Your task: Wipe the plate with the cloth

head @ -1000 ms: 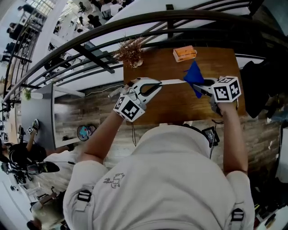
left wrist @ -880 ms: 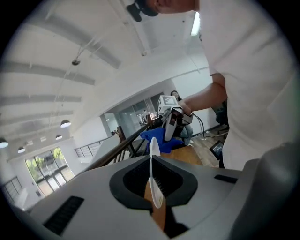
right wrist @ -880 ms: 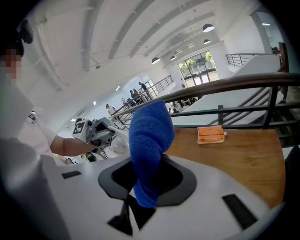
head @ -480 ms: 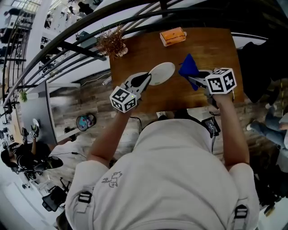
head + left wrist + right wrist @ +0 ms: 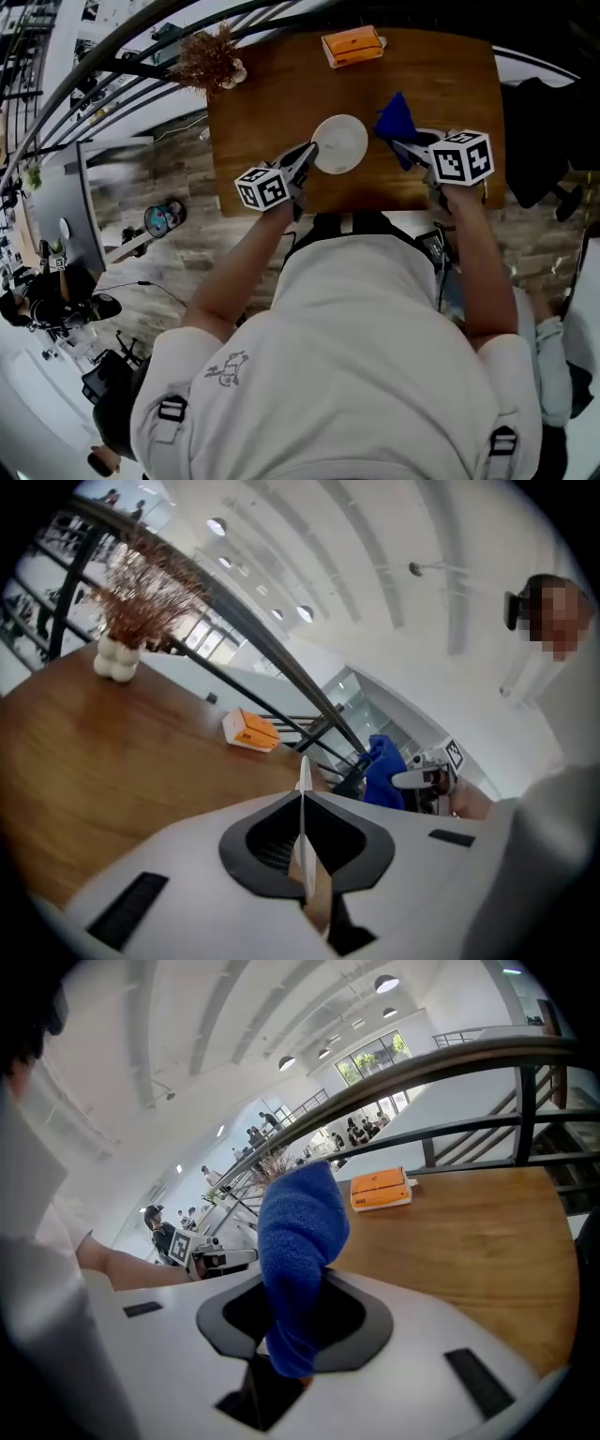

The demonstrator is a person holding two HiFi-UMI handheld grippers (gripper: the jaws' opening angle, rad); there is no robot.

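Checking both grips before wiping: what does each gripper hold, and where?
The left gripper pinches the plate by its rim; right gripper clamps the blue cloth at one bunched end.

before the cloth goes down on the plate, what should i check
1. Grip of left gripper on plate rim: ok.
2. Grip of right gripper on cloth: ok.
3. Plate face up: ok.
4. Plate resting on table: cannot tell.
5. Cloth over plate: not ok, it is off to the plate's right.
6. Wiping area clear of box: ok.
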